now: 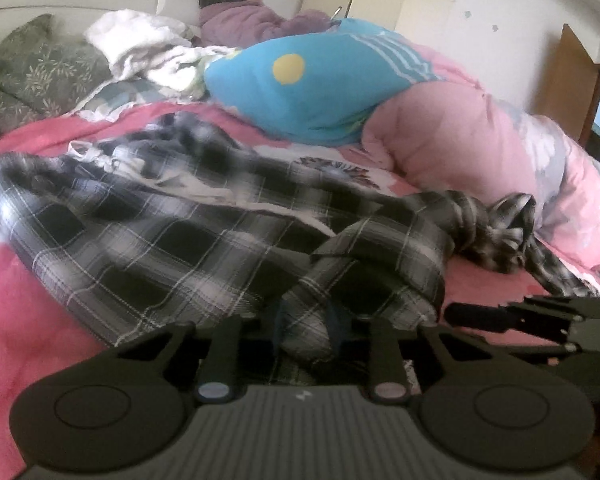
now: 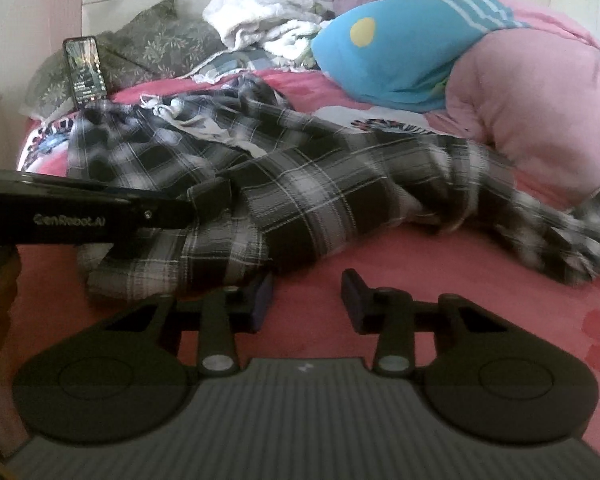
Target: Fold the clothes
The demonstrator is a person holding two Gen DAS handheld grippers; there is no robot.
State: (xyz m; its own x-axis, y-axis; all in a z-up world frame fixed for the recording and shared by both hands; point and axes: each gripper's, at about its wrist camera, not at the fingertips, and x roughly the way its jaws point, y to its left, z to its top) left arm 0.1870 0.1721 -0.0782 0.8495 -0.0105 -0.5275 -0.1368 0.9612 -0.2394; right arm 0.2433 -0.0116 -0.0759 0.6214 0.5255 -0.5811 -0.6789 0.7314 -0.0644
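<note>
Pink bed sheet (image 2: 440, 280), one plaid shirt (image 2: 300, 192), left tongs (image 1: 306, 332) clenched on its fabric, right tongs (image 2: 306, 300) released, empty.

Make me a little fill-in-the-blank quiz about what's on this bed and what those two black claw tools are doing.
1. The left gripper is shut on a fold of the black-and-white ____ garment.
2. Nothing lies between the fingers of the right gripper, only the ____ bedsheet.
3. The blue cushion bears a round ____ spot.
4. A ____ leans upright against the grey leaf-patterned pillow.

Missing words: plaid; pink; yellow; phone
</note>
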